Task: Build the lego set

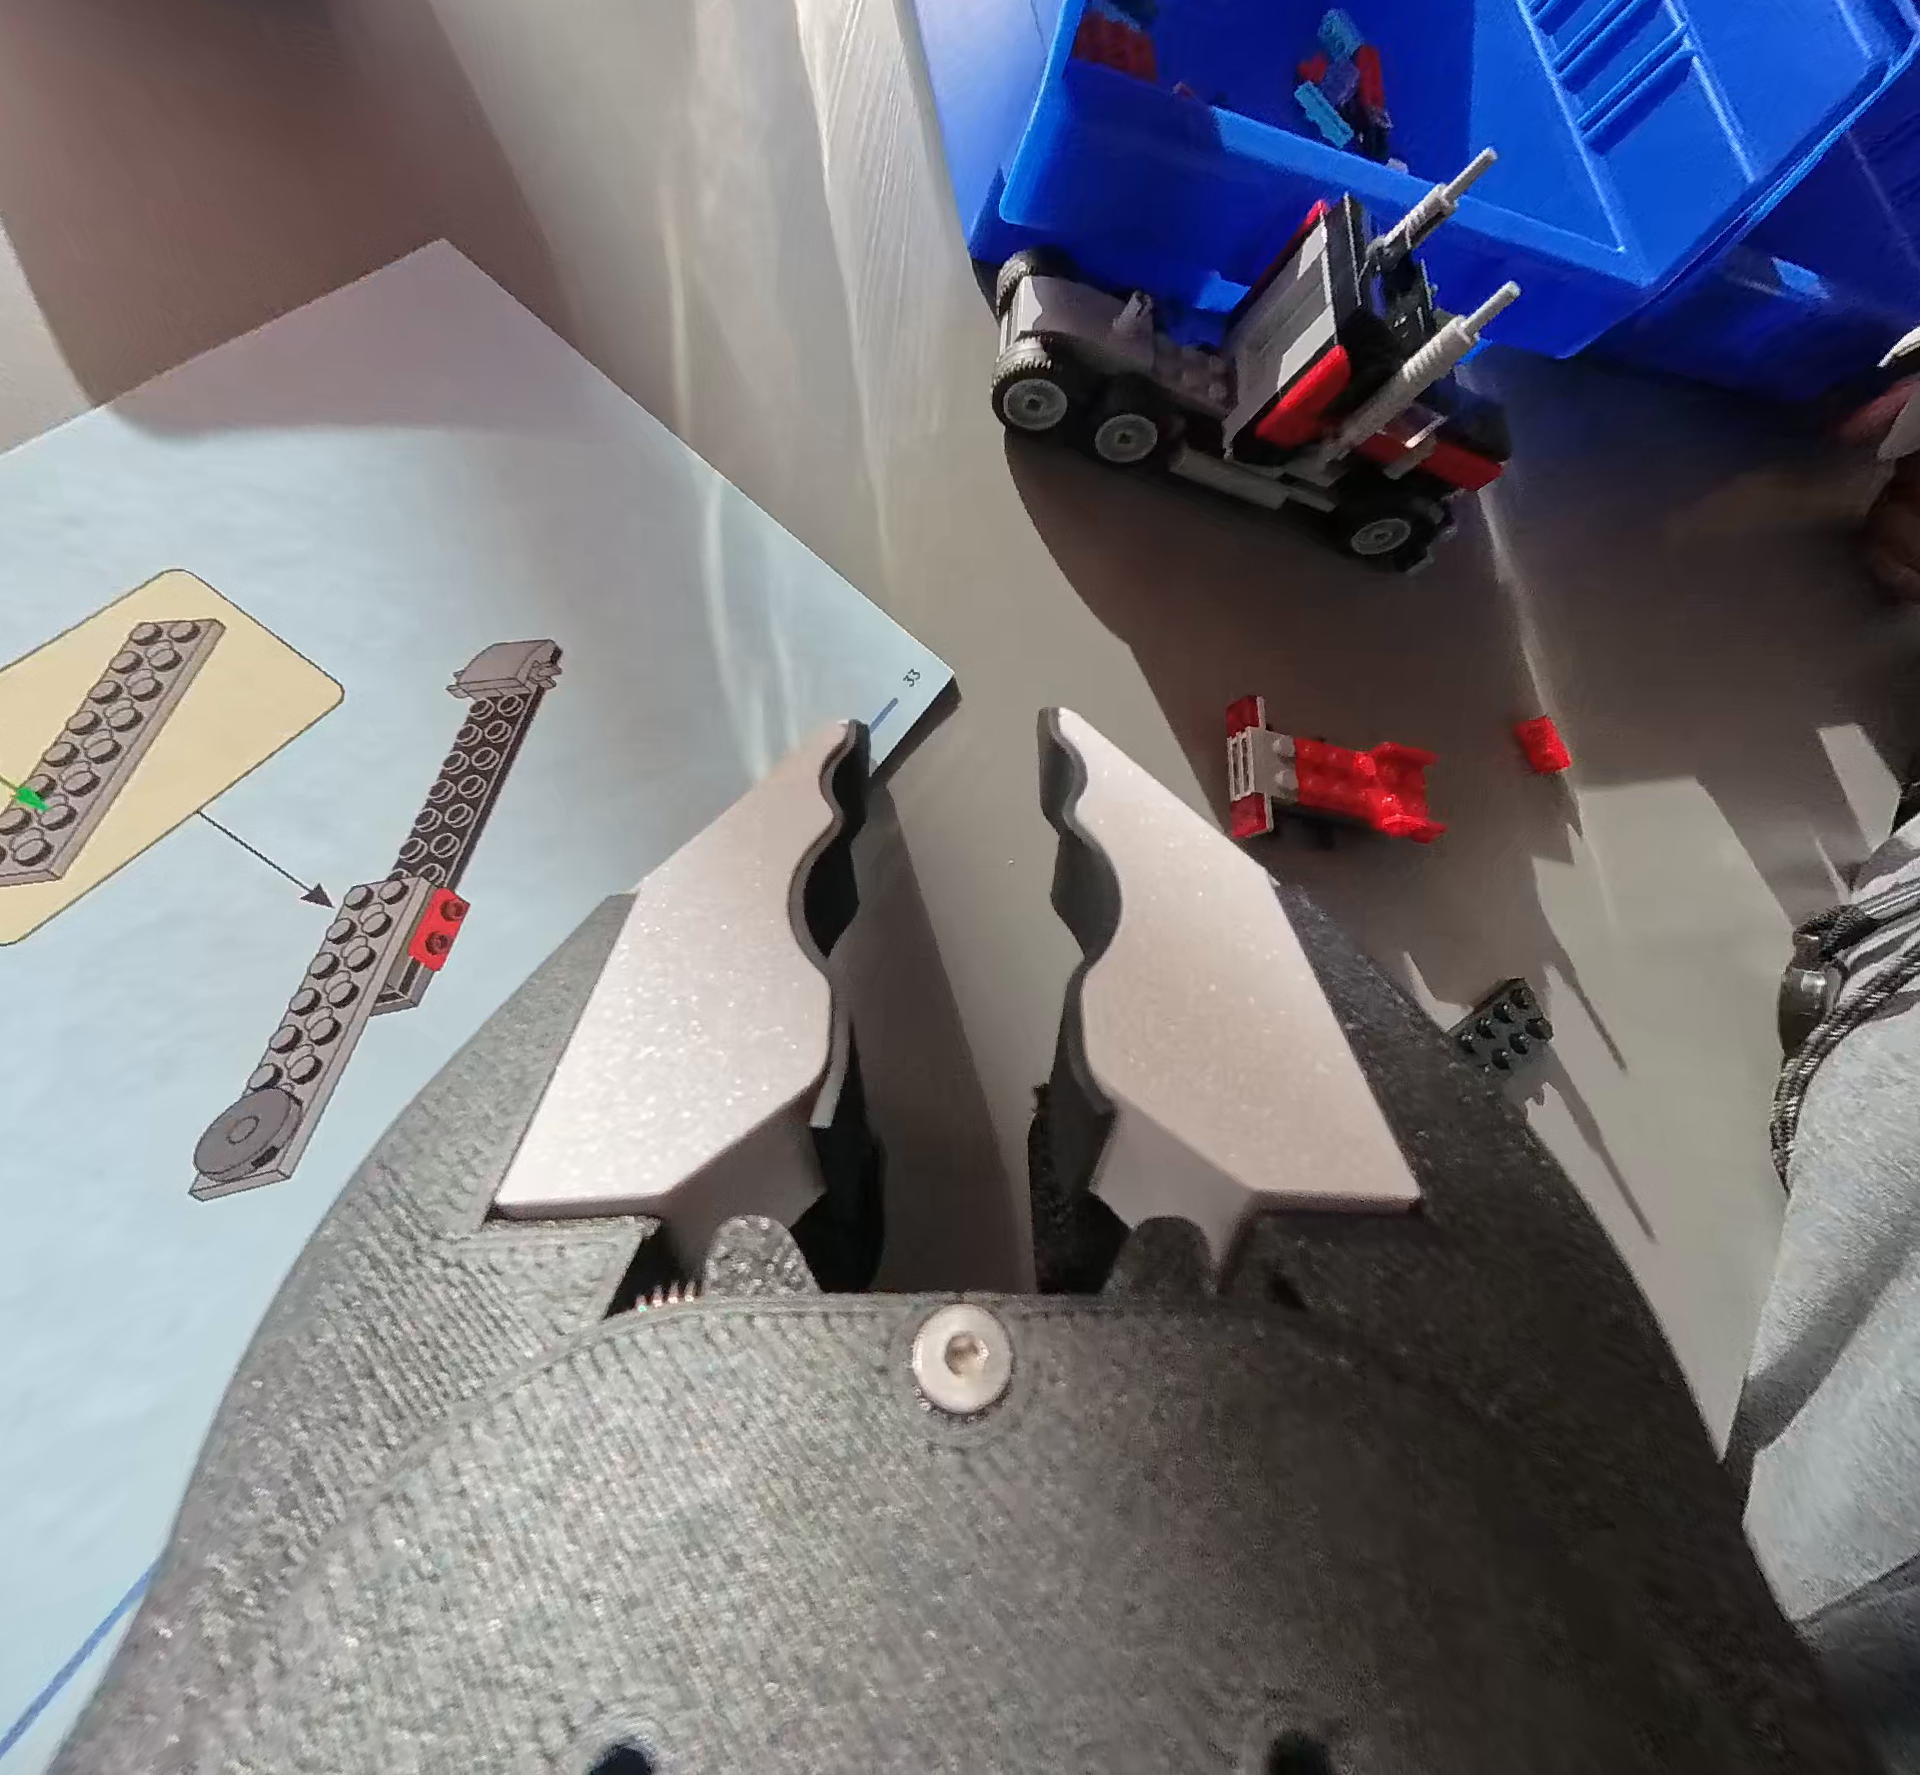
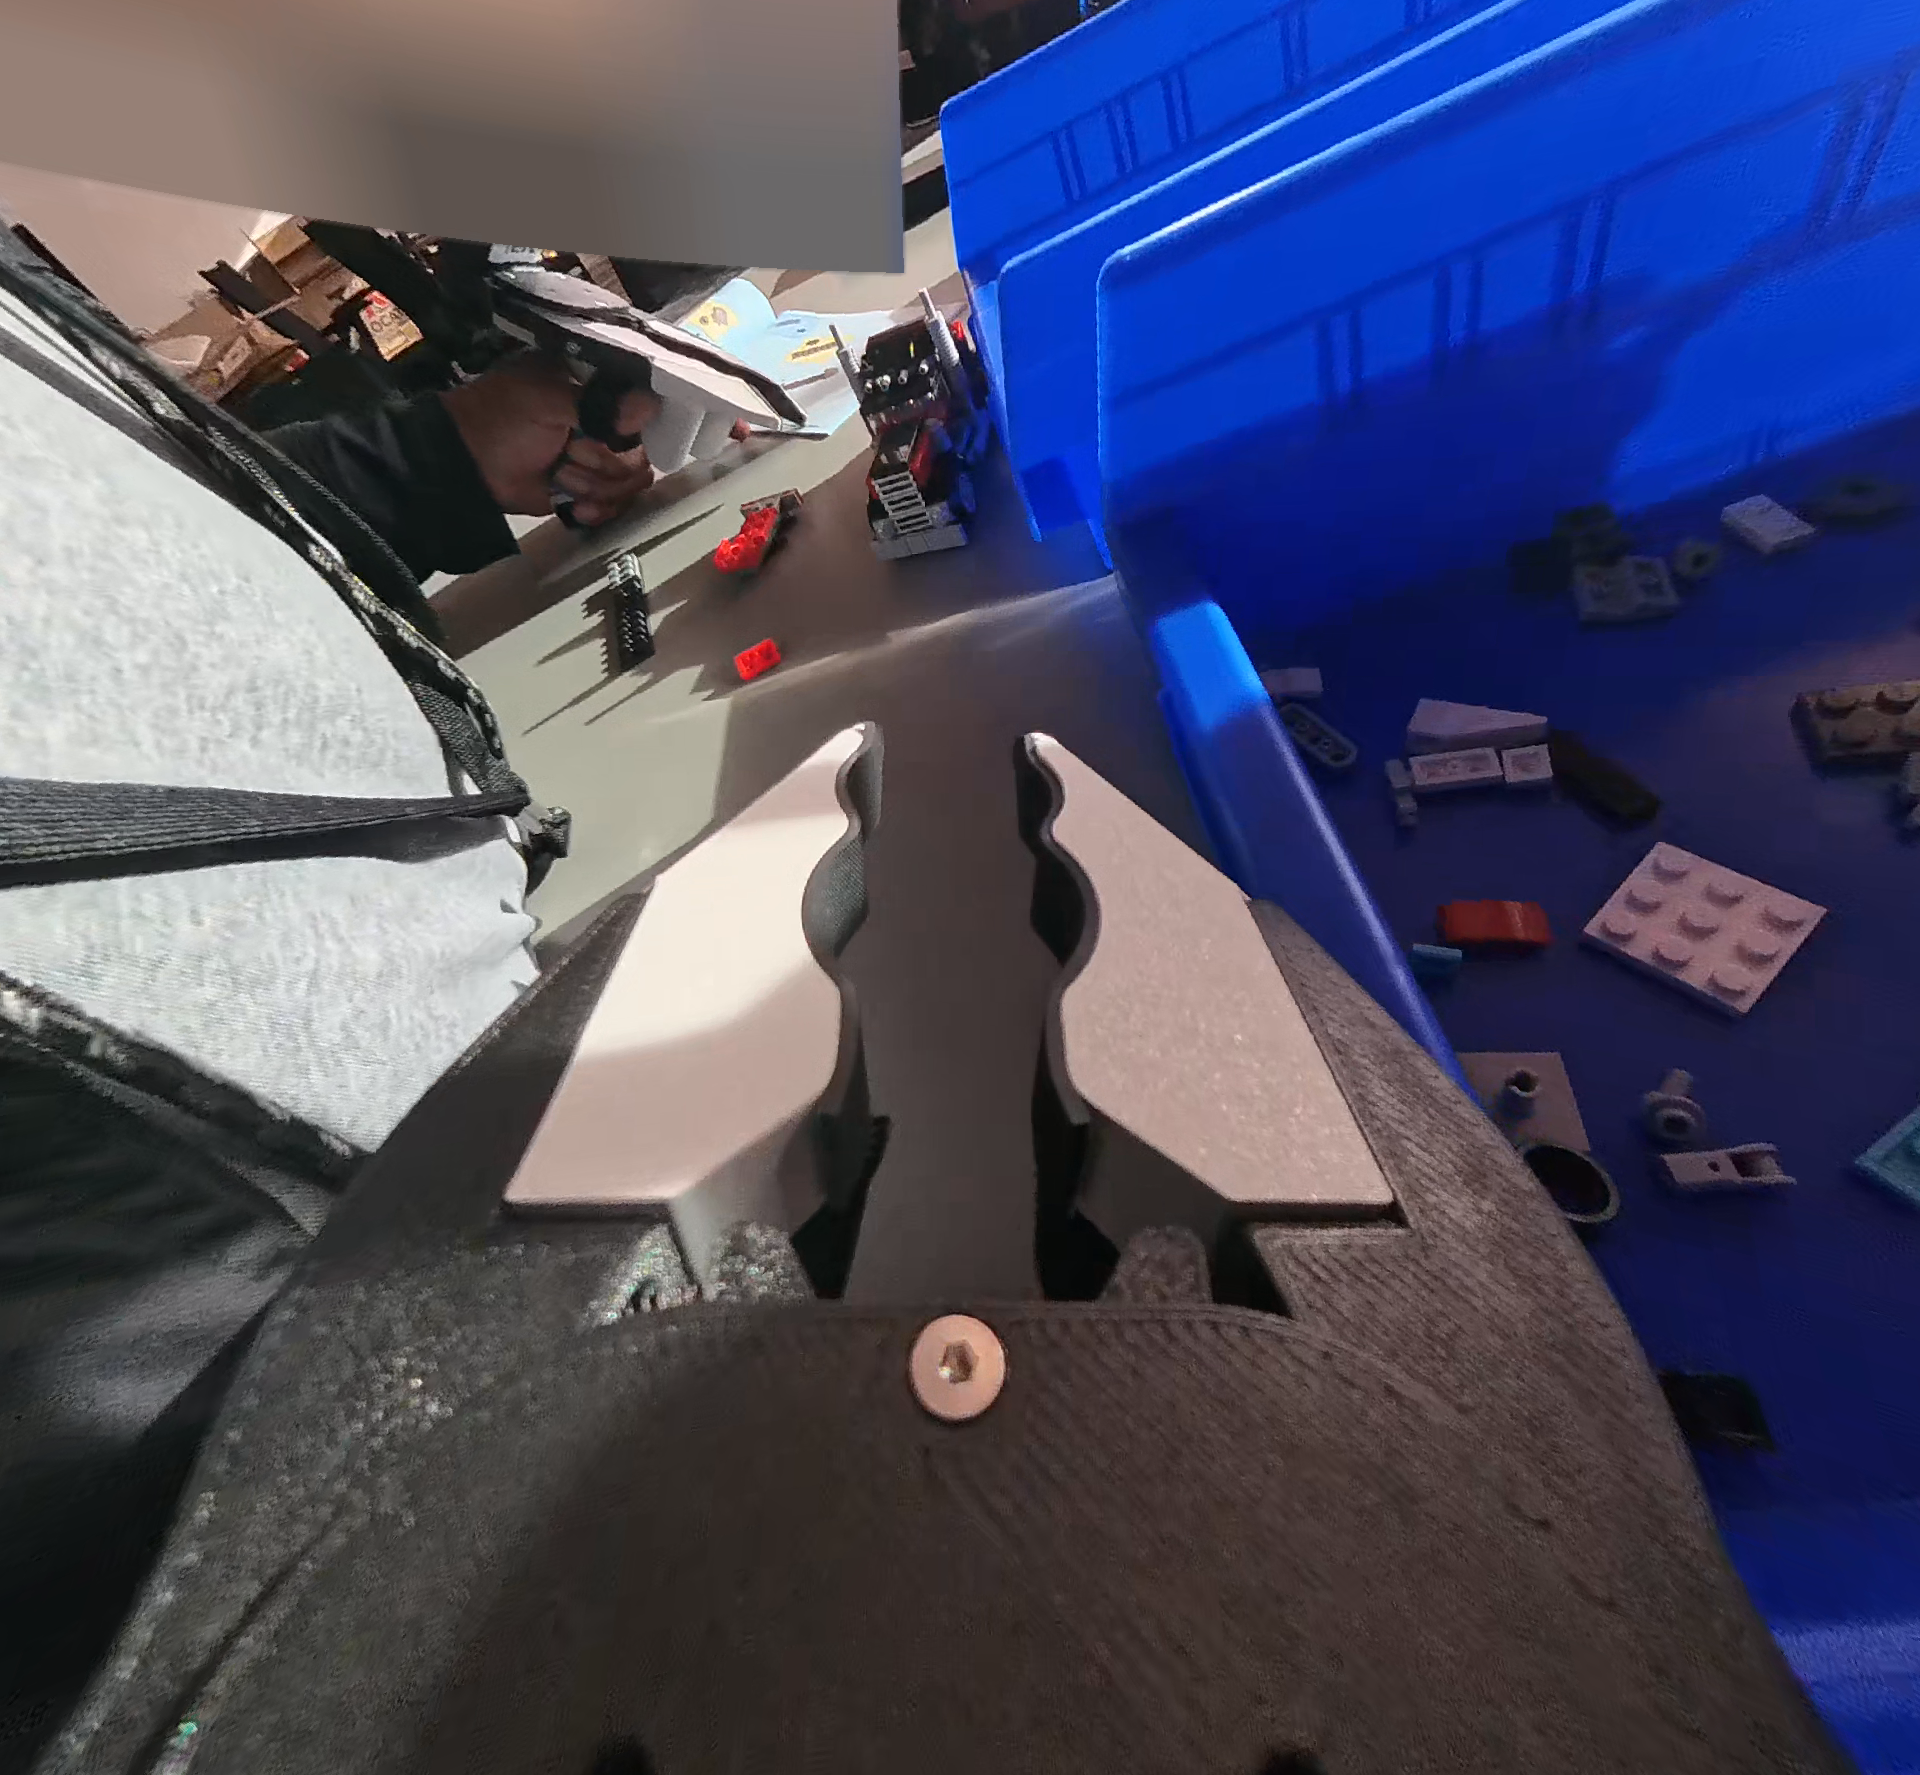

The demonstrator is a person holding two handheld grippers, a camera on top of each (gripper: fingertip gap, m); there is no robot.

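A built lego truck [image 1: 1268,385], black, red and grey, stands on the grey table by a blue bin; it also shows in the right wrist view [image 2: 920,437]. A red and grey sub-assembly [image 1: 1330,783] lies beyond my left gripper [image 1: 951,738], with a small red brick [image 1: 1541,744] and a black plate [image 1: 1503,1038] near it. The left gripper is open and empty, over the corner of the instruction booklet [image 1: 312,790]. My right gripper [image 2: 948,740] is open and empty beside the blue bin's rim [image 2: 1247,790]. The red sub-assembly [image 2: 756,530], red brick [image 2: 756,659] and a black piece [image 2: 629,605] lie ahead of it.
Blue bins [image 1: 1558,115] hold several loose bricks, among them a grey square plate [image 2: 1704,925] and a red curved piece [image 2: 1493,922]. A person's grey sleeve [image 2: 208,738] is at the left. The other gripper in a hand [image 2: 644,395] shows farther off. One gripper's finger ends stand about 35 centimetres off the other's.
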